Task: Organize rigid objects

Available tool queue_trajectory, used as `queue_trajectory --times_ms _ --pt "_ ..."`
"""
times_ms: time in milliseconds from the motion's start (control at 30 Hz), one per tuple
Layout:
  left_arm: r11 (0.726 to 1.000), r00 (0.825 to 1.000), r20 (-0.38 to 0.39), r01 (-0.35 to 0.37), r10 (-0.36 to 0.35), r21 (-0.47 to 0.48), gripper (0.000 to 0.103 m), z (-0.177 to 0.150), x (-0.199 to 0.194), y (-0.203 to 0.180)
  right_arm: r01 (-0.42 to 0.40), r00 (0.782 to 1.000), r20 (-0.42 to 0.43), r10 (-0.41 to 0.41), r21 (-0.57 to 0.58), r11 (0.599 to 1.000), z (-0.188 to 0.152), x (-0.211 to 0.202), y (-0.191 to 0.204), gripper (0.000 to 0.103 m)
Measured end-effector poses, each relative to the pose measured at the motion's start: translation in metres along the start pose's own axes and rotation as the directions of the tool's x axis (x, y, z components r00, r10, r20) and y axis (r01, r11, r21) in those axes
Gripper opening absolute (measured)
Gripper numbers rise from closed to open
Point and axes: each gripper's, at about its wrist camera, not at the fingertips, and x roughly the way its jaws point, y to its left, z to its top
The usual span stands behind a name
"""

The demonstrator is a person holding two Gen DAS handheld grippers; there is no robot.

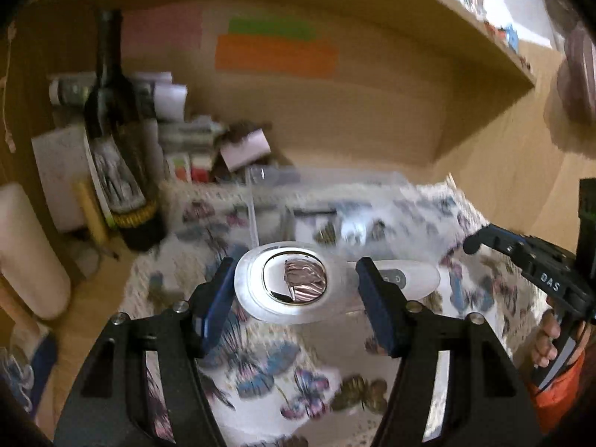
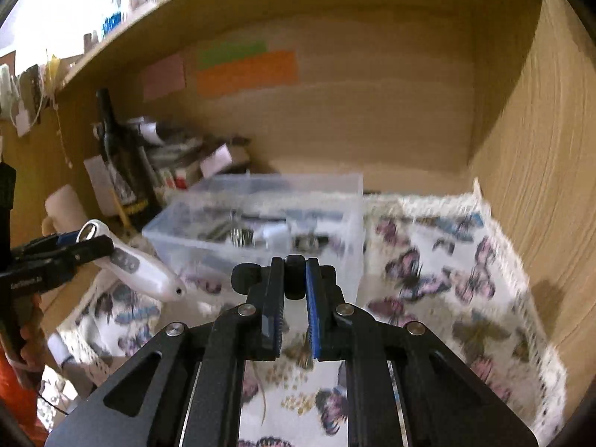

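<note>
My left gripper (image 1: 294, 279) is shut on a white handheld device (image 1: 290, 287) with a round metal head, held above the butterfly cloth (image 1: 268, 368). In the right wrist view the same device (image 2: 138, 264) juts right from the left gripper (image 2: 80, 244), its tip near the clear plastic box (image 2: 260, 219). My right gripper (image 2: 294, 279) is shut on a small black object (image 2: 295, 275), in front of the box. The right gripper also shows at the right edge of the left wrist view (image 1: 473, 244).
A dark wine bottle (image 1: 119, 141) stands at the left with stacked boxes and papers (image 1: 193, 141) behind. The wooden shelf's back wall (image 2: 354, 111) carries coloured sticky notes (image 2: 246, 70). A side wall (image 2: 540, 186) closes the right.
</note>
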Motion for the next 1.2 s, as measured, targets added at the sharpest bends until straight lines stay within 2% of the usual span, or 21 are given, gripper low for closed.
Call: queue_trajectory --times_ms 233,400,600,833,1133,1167,1200 --pt "0.999 1.0 0.009 -0.022 0.022 -0.031 0.064 0.034 0.02 0.01 0.023 0.998 0.056 -0.022 -0.027 0.999 0.03 0.004 0.001 0.01" --pt "0.999 0.999 -0.025 -0.046 0.046 -0.007 0.064 0.045 0.05 0.006 0.018 0.999 0.045 -0.016 -0.03 0.999 0.04 0.022 -0.003 0.01" --pt "0.999 0.995 -0.096 -0.033 0.036 0.029 0.064 0.042 0.086 -0.004 0.007 1.0 -0.03 -0.007 -0.015 1.0 0.038 0.06 -0.008 0.01" --pt "0.997 0.989 -0.141 -0.034 0.045 0.076 0.064 0.037 0.11 -0.014 -0.002 0.992 -0.128 0.0 -0.019 1.0 0.029 0.097 -0.008 0.01" --pt "0.998 0.981 -0.195 -0.013 0.026 0.067 0.064 0.032 0.126 -0.015 0.016 0.984 -0.179 -0.023 -0.041 0.999 0.023 0.113 -0.004 0.01" --pt "0.998 0.982 -0.186 -0.015 0.027 0.069 0.065 0.033 0.123 -0.016 0.012 0.983 -0.182 -0.02 -0.041 0.999 0.023 0.113 -0.005 0.011" --pt "0.997 0.984 -0.176 -0.018 0.031 0.073 0.065 0.034 0.121 -0.017 0.009 0.983 -0.185 -0.016 -0.04 0.999 0.023 0.113 -0.005 0.016"
